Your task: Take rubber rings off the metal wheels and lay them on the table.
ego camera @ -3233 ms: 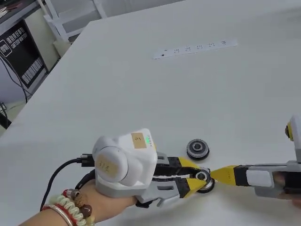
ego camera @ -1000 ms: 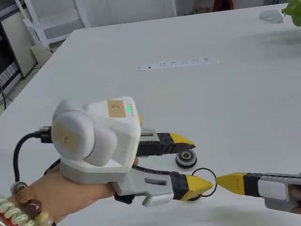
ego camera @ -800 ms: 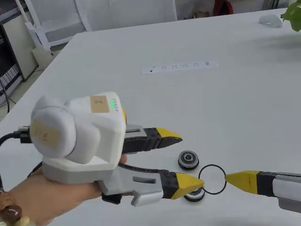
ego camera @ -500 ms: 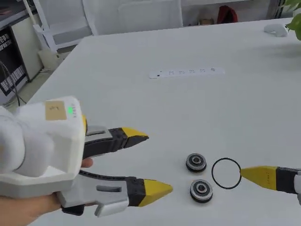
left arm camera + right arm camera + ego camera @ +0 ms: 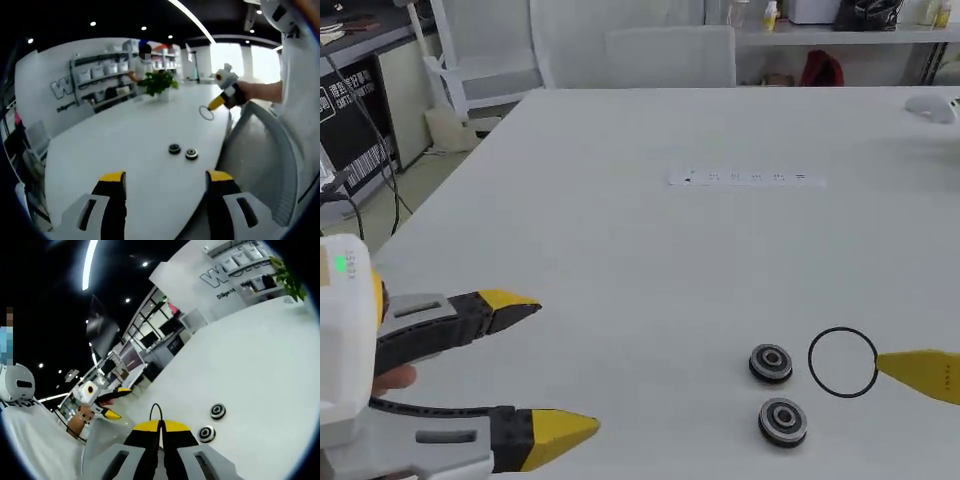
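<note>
Right gripper [image 5: 885, 364] reaches in from the right edge of the head view with its yellow jaws pressed together, pinching the rim of a thin black rubber ring [image 5: 811, 358]. The ring stands out to the left of the tips, just right of the far metal wheel [image 5: 770, 363]. Whether it touches the white table [image 5: 620, 230] cannot be told. In the right gripper view the jaws meet with no gap, and the ring rises edge-on from between them. The near metal wheel [image 5: 783, 421] lies flat close to the far one, the two not touching. Left gripper [image 5: 565, 367] sits at the near left, well apart from the wheels, its jaws spread wide with nothing between them. Its own view shows the same wide gap, with both wheels on the table beyond. A power strip [image 5: 748, 179] lies farther out on the table.
</note>
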Demonstrator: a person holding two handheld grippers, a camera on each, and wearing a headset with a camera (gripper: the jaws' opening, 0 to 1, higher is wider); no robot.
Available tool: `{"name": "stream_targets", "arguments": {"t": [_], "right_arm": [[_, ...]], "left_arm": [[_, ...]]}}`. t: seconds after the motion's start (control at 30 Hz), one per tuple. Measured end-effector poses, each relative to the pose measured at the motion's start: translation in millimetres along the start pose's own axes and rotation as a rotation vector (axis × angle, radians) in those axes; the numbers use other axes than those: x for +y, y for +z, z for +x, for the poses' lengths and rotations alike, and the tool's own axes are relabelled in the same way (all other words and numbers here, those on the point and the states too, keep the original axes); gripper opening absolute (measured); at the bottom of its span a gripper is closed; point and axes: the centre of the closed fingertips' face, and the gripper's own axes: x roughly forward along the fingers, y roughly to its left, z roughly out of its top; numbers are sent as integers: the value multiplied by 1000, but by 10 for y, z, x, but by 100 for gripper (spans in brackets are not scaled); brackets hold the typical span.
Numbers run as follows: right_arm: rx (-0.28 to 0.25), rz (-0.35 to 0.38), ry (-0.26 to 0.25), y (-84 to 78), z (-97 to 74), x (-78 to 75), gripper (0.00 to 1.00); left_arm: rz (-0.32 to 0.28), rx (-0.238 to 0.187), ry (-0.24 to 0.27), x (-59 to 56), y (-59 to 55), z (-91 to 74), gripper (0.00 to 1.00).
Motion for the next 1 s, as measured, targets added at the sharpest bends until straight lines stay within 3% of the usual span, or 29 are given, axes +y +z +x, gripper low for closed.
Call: {"name": "stream_targets", "arguments": {"t": [0.17,0.33,0.4,0.47,0.63,0.8,1.0], "right_arm": [[9,-40,-4,21,70,89,0],[31,-74,5,25,198,189,0],[31,-69,18,41,258,224,0],[29,-70,29,67,323,263,0],[52,-100,36,95,505,308,0],[74,-115,59,101,693,352,0],[125,-128,89,49,917,436,0]], "left_arm": [[-9,-7,20,8,-150,-131,67],[-76,-51,59,55,-250,-230,68],[-125,-98,69,86,-201,-255,68],[-125,-124,74,128,-179,-302,70],[-89,-72,115,227,-263,-371,76],[-93,-80,118,287,-266,-429,77],[-98,-54,134,369,-346,-444,82]]}}
